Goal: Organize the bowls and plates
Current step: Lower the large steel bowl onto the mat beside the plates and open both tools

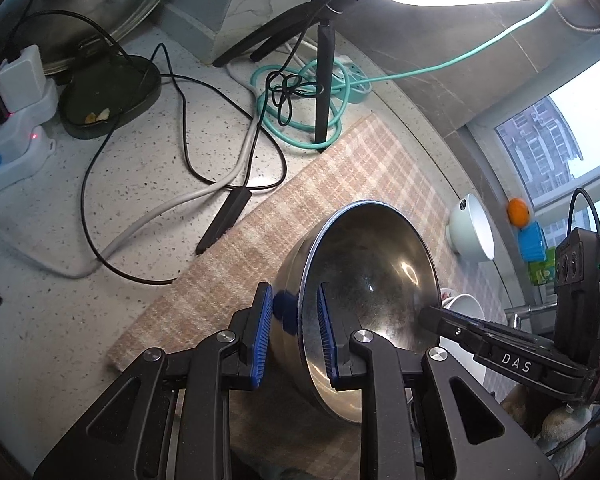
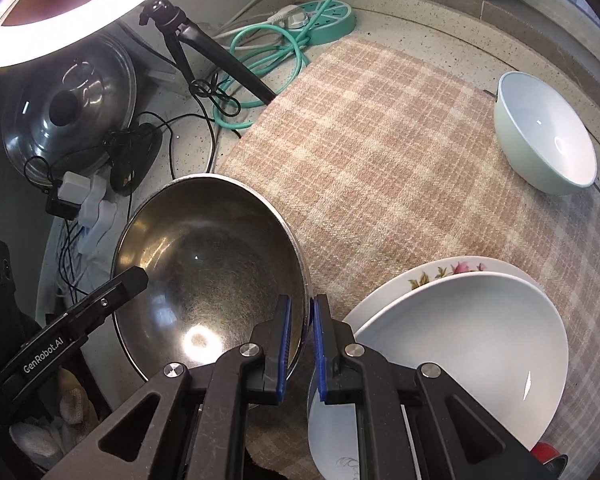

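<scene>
Both grippers, left (image 1: 292, 332) and right (image 2: 300, 344), clamp opposite rims of steel bowl (image 1: 376, 264), tilted over plaid mat (image 2: 380, 140). Bowl's underside hidden. Brushed, shiny interior, empty.

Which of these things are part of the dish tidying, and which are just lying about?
Part of the job:
large shiny steel bowl
pale green bowl
flower-patterned white plate
plain white plate

Lying about:
teal round power strip
black tripod
steel pot lid
</scene>
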The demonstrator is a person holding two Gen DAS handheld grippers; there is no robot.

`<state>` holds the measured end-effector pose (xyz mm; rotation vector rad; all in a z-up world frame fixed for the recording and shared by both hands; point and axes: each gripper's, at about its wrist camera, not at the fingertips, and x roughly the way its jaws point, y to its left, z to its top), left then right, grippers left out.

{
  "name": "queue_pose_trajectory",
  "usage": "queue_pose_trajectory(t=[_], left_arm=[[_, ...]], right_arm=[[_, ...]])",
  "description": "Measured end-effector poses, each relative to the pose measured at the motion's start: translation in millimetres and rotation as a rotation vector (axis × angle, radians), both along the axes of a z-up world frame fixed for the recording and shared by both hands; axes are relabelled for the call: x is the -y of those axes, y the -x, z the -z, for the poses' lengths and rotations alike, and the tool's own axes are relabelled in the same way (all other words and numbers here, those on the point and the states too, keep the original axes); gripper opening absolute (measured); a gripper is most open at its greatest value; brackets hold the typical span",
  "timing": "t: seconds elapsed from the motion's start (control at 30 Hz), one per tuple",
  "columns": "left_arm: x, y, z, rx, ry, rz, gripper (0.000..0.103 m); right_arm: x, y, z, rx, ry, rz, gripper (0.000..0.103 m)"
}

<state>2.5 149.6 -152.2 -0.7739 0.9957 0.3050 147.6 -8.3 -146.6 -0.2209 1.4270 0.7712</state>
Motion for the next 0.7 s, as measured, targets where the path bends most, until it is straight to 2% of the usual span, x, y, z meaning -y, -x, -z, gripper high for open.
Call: queue_pose_trajectory(t=[0.3,0.7], left_arm=[[-5,4,13,-0.023,0.019,-0.011,0.020],[-7,0,12,-0.024,0.011,0.013,0.020]], right_arm=[[-1,8,3,-0.012,-0.005,-0.010,0.009],[-1,7,4,-0.012,-0.009,-0.004,0.008]])
